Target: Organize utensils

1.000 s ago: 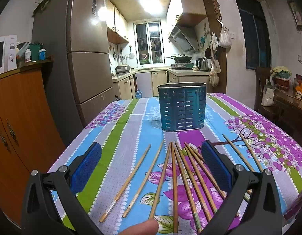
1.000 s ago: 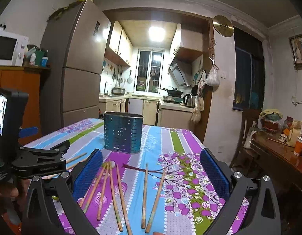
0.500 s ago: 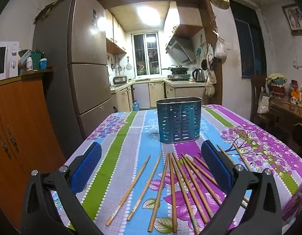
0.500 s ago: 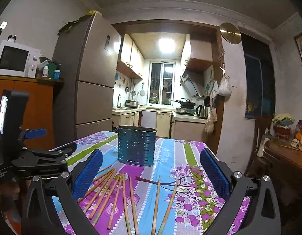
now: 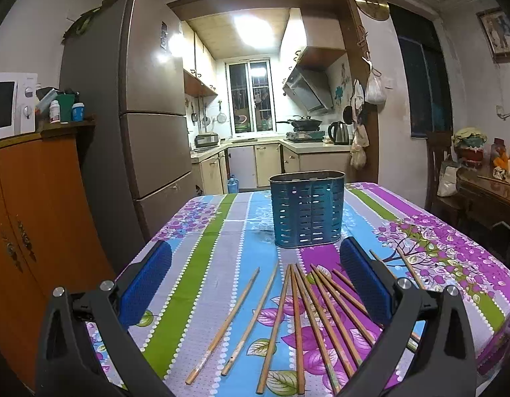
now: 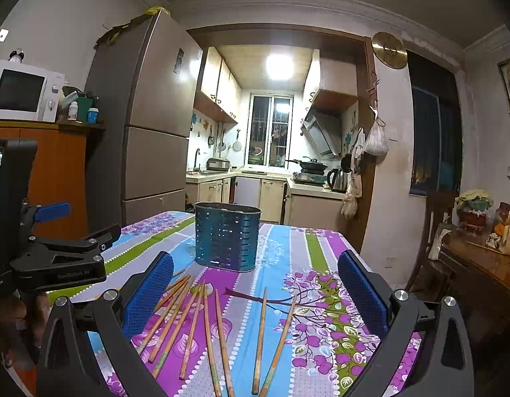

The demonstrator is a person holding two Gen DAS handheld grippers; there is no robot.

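Note:
Several wooden chopsticks [image 5: 307, 317] lie fanned out on the floral tablecloth [image 5: 202, 264], also seen in the right wrist view [image 6: 195, 324]. A blue perforated metal utensil holder [image 5: 306, 210] stands upright behind them, empty as far as I can see; it shows in the right wrist view [image 6: 226, 236] too. My left gripper [image 5: 255, 281] is open and empty, held above the near chopsticks. My right gripper [image 6: 255, 284] is open and empty above the right-hand chopsticks. The left gripper's body [image 6: 56, 261] shows at the left of the right wrist view.
A tall fridge [image 5: 149, 132] and an orange cabinet [image 5: 33, 231] with a microwave [image 5: 6, 106] stand left of the table. A dark wooden side table [image 6: 480, 271] with clutter is at the right. The kitchen lies beyond the table's far edge.
Both grippers have tilted up and drawn back a little, so the holder and chopsticks sit lower in view. Both stay open and empty. Nothing on the table has moved.

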